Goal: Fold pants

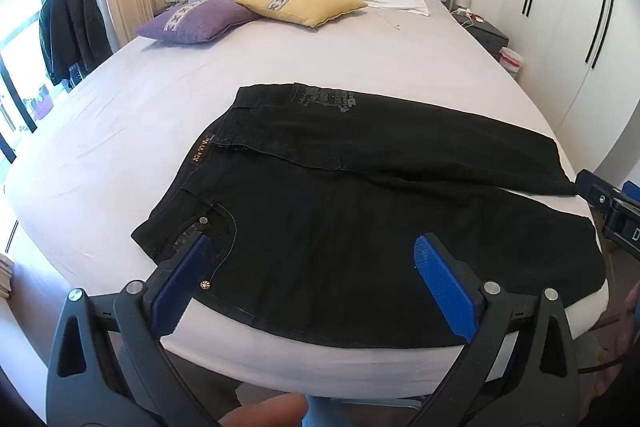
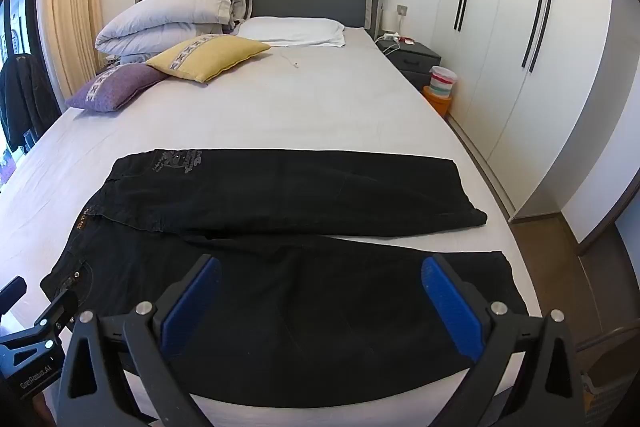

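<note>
Black pants (image 1: 360,179) lie spread flat near the foot of a bed, waistband to the left, both legs running right with a narrow gap between them. My left gripper (image 1: 316,247) hovers open over the waist and front pocket of the near leg, nothing between its blue pads (image 1: 444,283). In the right wrist view the same pants (image 2: 280,195) lie across the sheet, and my right gripper (image 2: 320,267) is open above the near leg's lower half, holding nothing. Part of the left gripper's black body (image 2: 36,331) shows at the left edge.
A grey sheet covers the bed (image 2: 280,107). At its head are a folded duvet (image 2: 172,15), a white pillow (image 2: 296,31), a yellow cushion (image 2: 208,57) and a purple cushion (image 2: 116,87). A nightstand (image 2: 412,61) and white wardrobe (image 2: 540,67) stand right. A dark jacket (image 1: 72,31) hangs left.
</note>
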Action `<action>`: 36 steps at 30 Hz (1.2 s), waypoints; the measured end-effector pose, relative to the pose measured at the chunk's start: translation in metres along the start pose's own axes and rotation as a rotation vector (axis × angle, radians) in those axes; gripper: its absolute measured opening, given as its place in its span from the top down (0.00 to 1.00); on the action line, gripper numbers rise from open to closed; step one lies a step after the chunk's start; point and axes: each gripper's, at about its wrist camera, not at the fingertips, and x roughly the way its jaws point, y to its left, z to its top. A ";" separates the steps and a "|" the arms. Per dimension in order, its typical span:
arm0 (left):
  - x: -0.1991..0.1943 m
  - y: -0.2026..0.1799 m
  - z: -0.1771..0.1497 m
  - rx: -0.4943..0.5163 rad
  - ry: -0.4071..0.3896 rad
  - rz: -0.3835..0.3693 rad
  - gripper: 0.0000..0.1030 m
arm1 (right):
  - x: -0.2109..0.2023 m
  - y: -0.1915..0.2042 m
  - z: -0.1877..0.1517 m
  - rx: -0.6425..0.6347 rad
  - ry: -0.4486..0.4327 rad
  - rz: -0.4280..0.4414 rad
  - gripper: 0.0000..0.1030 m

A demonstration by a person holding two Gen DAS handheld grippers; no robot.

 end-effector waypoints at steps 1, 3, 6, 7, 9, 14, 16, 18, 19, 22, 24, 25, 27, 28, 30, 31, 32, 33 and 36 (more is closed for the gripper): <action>0.001 0.000 0.000 -0.001 0.000 -0.002 0.00 | 0.000 0.000 0.000 -0.002 -0.001 -0.002 0.00; 0.000 0.002 -0.001 0.004 -0.005 0.007 0.00 | 0.000 0.000 -0.001 -0.006 -0.004 -0.006 0.00; -0.002 0.004 -0.002 0.002 -0.007 0.006 0.00 | 0.000 0.000 -0.001 -0.002 -0.007 -0.007 0.00; -0.002 0.004 -0.001 0.002 -0.007 0.007 0.00 | 0.000 0.000 -0.002 0.000 -0.007 -0.006 0.00; -0.003 0.004 -0.002 0.002 -0.009 0.007 0.00 | 0.000 0.000 -0.002 0.002 -0.009 -0.005 0.00; -0.004 0.004 -0.002 0.001 -0.009 0.004 0.00 | 0.002 0.002 -0.003 -0.001 -0.005 -0.002 0.00; -0.005 0.005 -0.002 -0.001 -0.010 0.003 0.00 | 0.002 0.002 -0.002 -0.003 -0.007 -0.004 0.00; -0.006 0.003 -0.002 -0.002 -0.009 0.000 0.00 | 0.000 0.000 -0.002 -0.003 -0.007 -0.003 0.00; -0.005 0.004 -0.003 -0.003 -0.008 -0.001 0.00 | 0.001 0.000 -0.002 -0.002 -0.006 -0.003 0.00; -0.004 0.005 -0.003 -0.003 -0.008 -0.001 0.00 | 0.001 0.000 -0.002 -0.002 -0.006 -0.002 0.00; -0.004 0.004 -0.002 -0.004 -0.008 -0.001 0.00 | 0.001 0.000 -0.004 -0.002 -0.006 -0.002 0.00; -0.004 0.004 -0.002 -0.003 -0.007 -0.001 0.00 | 0.000 0.000 -0.004 -0.002 -0.007 -0.002 0.00; -0.005 0.005 -0.002 -0.004 -0.007 -0.002 0.00 | 0.001 -0.001 -0.004 -0.001 -0.005 -0.001 0.00; -0.005 0.005 -0.002 -0.004 -0.007 -0.002 0.00 | 0.001 -0.001 -0.004 0.000 -0.005 -0.001 0.00; -0.005 0.005 -0.002 -0.005 -0.008 -0.002 0.00 | 0.001 -0.001 -0.004 0.000 -0.005 -0.001 0.00; -0.005 0.005 -0.003 -0.005 -0.008 -0.002 0.00 | 0.002 -0.002 -0.004 0.001 -0.004 -0.001 0.00; -0.005 0.005 -0.003 -0.005 -0.008 -0.003 0.00 | 0.002 -0.002 -0.004 0.001 -0.004 0.000 0.00; -0.005 0.006 -0.003 -0.005 -0.007 -0.003 0.00 | 0.002 -0.002 -0.004 0.001 -0.004 0.000 0.00; -0.005 0.005 -0.004 -0.005 -0.007 -0.003 0.00 | 0.002 -0.002 -0.004 0.001 -0.004 0.001 0.00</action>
